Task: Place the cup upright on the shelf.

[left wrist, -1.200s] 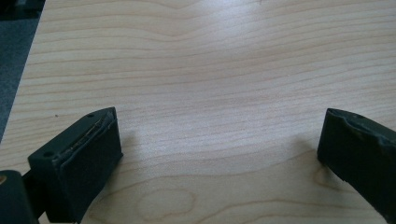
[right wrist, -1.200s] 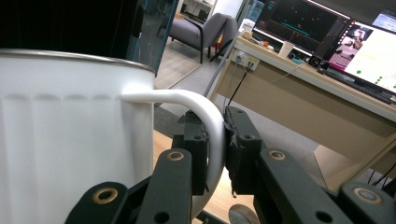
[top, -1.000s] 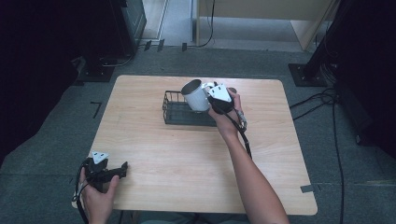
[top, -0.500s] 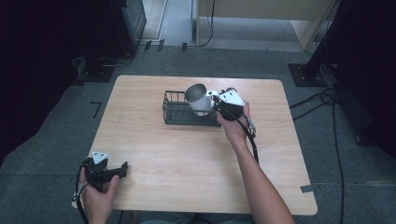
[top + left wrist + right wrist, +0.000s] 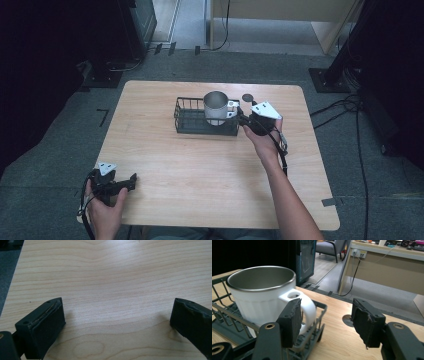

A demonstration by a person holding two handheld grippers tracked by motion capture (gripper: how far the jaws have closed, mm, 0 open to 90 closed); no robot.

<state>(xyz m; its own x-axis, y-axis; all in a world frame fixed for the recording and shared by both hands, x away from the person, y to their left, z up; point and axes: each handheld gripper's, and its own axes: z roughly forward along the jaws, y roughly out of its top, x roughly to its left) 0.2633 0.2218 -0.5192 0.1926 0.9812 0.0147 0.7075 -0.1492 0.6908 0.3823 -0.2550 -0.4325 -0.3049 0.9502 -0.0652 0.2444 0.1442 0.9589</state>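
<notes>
Mug: white ribbed mug with a steel-lined interior and loop handle [image 5: 265, 300], upright in the right end of the black wire basket [image 5: 187, 116], upper centre of the high view.
Handle: points toward the right gripper [image 5: 325, 321], lower centre of its own view; one jaw lies beside the loop, the other well apart over bare wood.
Right gripper state: jaws spread wide, nothing between them; released.
Left gripper state: left gripper [image 5: 117, 320] rests jaws apart on the light wooden table [image 5: 200, 165], lower left of the high view; holding nothing.
Handling guess: rigid, smooth-glazed, likely slippery on the wall; moderate weight, top-heavy if tipped; would chip if knocked on wire.
Where to grip: across the handle loop or pinching the rim wall; the loop looks surest.
Risk: basket wires stand close by the handle, may snag a jaw.
</notes>
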